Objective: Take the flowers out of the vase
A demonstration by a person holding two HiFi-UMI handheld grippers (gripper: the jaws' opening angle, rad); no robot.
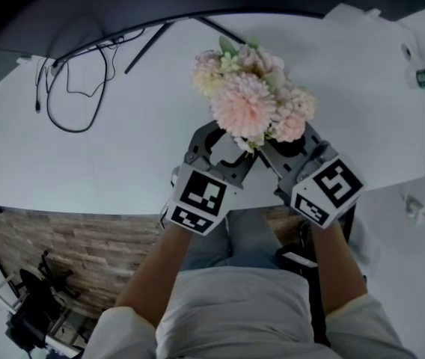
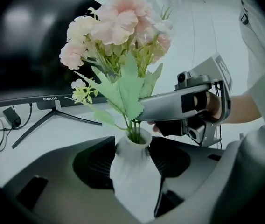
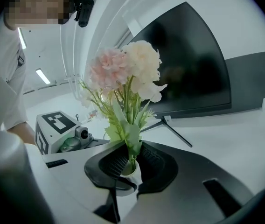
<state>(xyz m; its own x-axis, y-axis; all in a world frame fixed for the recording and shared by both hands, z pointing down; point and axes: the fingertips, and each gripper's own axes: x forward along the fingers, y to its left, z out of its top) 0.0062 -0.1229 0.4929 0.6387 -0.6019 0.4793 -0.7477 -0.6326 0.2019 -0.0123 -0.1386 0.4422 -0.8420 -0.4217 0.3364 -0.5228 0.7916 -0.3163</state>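
In the head view, the left gripper (image 1: 224,144) and the right gripper (image 1: 283,146) are held close together above the near edge of a white desk (image 1: 123,148). The pink and cream flowers (image 1: 250,96) rise between and above them, and loose cables (image 1: 74,88) lie on the desk well to the left. In the left gripper view, that gripper's jaws are clamped on the body of the white vase (image 2: 135,171), which stands upright between the black pads. The green stems are in its mouth. The right gripper reaches in from the side at stem height just above the rim, and a dark monitor (image 2: 25,55) stands behind. In the right gripper view, the jaws stand partly apart on either side of the stems, with room showing on both sides. The vase mouth is just below them and the blooms are overhead.
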